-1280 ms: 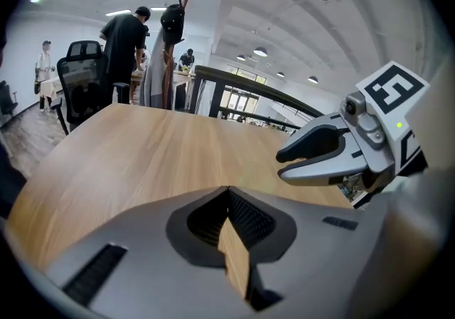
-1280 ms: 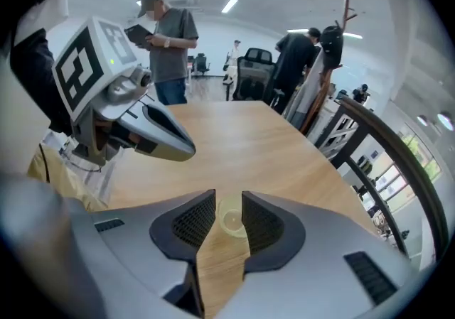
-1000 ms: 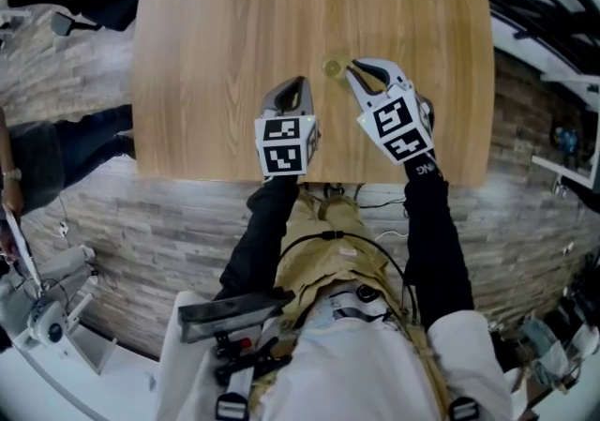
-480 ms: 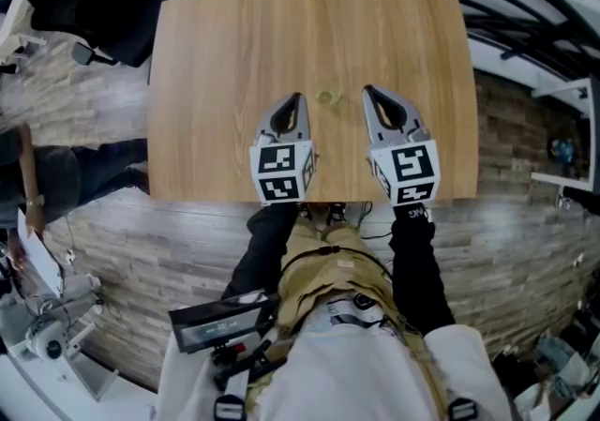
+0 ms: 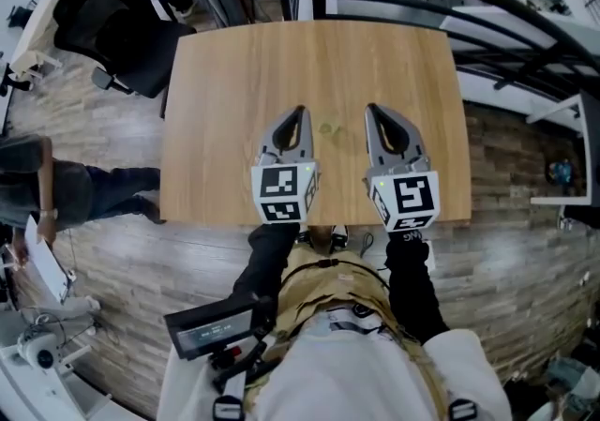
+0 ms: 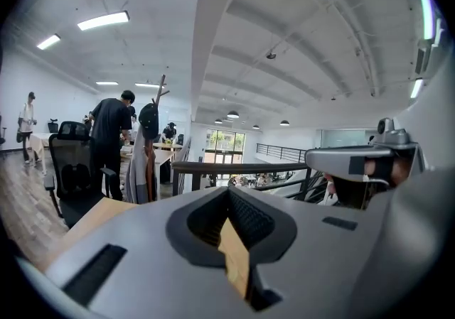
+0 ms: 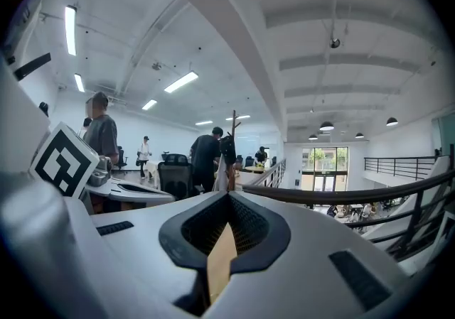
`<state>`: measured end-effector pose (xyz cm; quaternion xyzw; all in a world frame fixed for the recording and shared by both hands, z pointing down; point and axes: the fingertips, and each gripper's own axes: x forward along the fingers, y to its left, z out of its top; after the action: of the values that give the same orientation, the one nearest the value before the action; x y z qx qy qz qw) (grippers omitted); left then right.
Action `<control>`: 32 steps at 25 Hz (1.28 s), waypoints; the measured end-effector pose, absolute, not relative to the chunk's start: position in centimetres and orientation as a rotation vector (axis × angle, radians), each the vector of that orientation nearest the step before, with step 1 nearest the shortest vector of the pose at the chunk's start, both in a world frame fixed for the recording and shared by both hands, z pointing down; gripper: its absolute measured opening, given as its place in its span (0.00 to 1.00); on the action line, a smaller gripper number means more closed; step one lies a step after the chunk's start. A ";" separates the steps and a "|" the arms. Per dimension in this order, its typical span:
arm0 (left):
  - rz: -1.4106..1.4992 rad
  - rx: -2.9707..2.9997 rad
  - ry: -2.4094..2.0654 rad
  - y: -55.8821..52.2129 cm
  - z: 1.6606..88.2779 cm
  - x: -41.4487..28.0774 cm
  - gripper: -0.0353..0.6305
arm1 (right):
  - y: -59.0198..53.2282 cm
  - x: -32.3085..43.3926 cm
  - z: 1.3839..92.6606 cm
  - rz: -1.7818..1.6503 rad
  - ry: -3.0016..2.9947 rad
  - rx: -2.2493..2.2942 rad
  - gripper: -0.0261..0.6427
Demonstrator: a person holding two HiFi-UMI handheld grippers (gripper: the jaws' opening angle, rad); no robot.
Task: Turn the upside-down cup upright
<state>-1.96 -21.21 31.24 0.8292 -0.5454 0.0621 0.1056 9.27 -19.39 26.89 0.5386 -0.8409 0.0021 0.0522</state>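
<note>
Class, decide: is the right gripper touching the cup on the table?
Apart. The head view shows bare table between the right gripper and the cup. The right gripper view shows its jaws shut on nothing.

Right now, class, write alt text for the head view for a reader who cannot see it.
Seen from above, a person holds the left claw and right claw, both shut and empty, over a wooden table; a small pale cup sits between them.
</note>
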 end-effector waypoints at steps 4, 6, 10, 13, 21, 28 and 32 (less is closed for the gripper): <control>0.144 2.491 -1.620 -21.5 28.7 -1.8 0.06 | -19.5 8.9 24.8 -0.057 -2.585 1.650 0.07; 0.130 2.510 -1.620 -21.6 27.8 -1.7 0.06 | -19.5 8.7 23.8 -0.088 -2.591 1.657 0.07; 0.111 2.541 -1.609 -21.6 26.5 -1.4 0.06 | -19.5 8.3 22.2 -0.128 -2.599 1.672 0.07; 0.102 2.559 -1.602 -21.4 25.9 -1.0 0.06 | -19.3 8.2 21.6 -0.145 -2.601 1.675 0.07; 0.099 2.590 -1.598 -21.5 25.6 -0.6 0.06 | -19.3 8.5 21.3 -0.161 -2.603 1.698 0.07; 0.097 2.599 -1.604 -21.6 25.3 -0.5 0.06 | -19.4 8.4 20.8 -0.172 -2.609 1.690 0.07; 0.101 2.598 -1.606 -21.7 25.4 -0.6 0.06 | -19.5 8.3 20.8 -0.182 -2.606 1.692 0.07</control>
<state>-0.60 -21.71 25.44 0.8494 -0.5249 0.0329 0.0428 8.33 -19.52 20.76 0.5436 -0.8372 -0.0585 0.0144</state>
